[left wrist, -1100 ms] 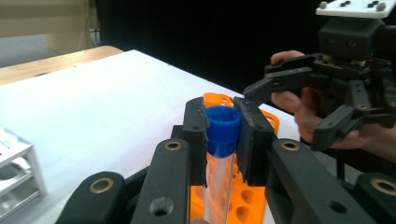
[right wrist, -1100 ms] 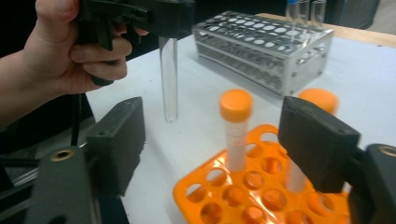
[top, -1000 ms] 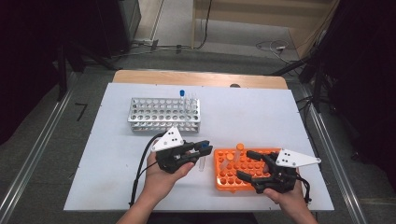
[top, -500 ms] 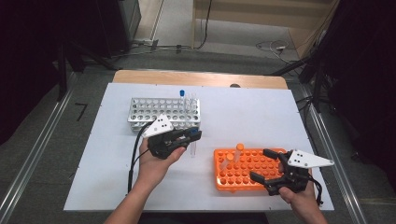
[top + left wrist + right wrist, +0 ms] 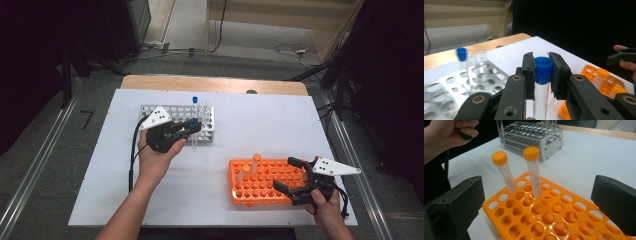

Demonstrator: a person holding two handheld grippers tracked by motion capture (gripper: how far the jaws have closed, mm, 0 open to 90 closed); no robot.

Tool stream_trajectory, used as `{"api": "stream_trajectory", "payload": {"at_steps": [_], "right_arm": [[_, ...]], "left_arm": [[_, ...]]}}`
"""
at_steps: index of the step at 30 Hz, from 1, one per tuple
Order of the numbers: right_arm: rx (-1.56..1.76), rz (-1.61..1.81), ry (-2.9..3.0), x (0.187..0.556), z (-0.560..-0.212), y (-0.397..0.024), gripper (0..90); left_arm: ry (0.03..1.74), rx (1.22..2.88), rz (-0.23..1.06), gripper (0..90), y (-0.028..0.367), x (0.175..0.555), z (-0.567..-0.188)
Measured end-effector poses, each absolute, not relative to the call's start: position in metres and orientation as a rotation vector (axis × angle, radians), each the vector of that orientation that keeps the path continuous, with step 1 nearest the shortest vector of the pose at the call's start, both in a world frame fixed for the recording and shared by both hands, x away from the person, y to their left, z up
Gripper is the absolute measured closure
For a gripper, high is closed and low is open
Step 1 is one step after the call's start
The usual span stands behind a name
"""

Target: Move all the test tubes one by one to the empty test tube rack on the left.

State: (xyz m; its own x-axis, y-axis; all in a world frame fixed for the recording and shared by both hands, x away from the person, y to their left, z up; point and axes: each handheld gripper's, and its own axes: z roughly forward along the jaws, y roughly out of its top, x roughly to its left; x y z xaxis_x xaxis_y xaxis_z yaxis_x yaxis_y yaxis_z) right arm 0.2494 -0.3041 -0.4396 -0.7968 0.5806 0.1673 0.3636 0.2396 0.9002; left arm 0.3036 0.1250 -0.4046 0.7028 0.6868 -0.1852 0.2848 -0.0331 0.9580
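Left gripper view is showing the left gripper (image 5: 541,72) closest to the lens, its two black jaws clamping a blue-capped tube (image 5: 541,82) just under the cap, the clear body hanging down between them. Behind it, a metal rack (image 5: 461,85) is sitting on the white table (image 5: 506,55), with another blue-capped tube (image 5: 461,56) standing in it, blurred. Off to the right, an orange rack (image 5: 606,80) is peeking out past the jaw.

High view is placing the held tube (image 5: 194,141) at the front edge of the metal rack (image 5: 175,120), in the air over the table (image 5: 260,125). The right gripper (image 5: 296,179) is resting at the near right of the orange rack (image 5: 262,180), well apart from the left gripper (image 5: 187,129).

Right gripper view is adding what the others are missing: its jaws have just been opening and are standing wide with nothing between them, and two orange-capped tubes (image 5: 532,171) are leaning in the orange rack (image 5: 549,217) ahead, the metal rack (image 5: 531,137) beyond.
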Motion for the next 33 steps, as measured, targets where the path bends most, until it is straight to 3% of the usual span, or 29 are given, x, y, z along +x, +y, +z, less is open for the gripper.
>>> {"api": "stream_trajectory", "payload": {"at_steps": [18, 33], "right_arm": [[0.88, 1.596, 2.345, 0.255, -0.448, -0.304, 3.3], [0.857, 1.577, 2.349, 0.254, -0.452, -0.299, 3.3]], "left_arm": [[0.922, 1.553, 0.462, 76.6, 0.156, 0.364, -0.397], [0.954, 1.54, 0.515, 76.6, 0.155, 0.403, -0.393]]}}
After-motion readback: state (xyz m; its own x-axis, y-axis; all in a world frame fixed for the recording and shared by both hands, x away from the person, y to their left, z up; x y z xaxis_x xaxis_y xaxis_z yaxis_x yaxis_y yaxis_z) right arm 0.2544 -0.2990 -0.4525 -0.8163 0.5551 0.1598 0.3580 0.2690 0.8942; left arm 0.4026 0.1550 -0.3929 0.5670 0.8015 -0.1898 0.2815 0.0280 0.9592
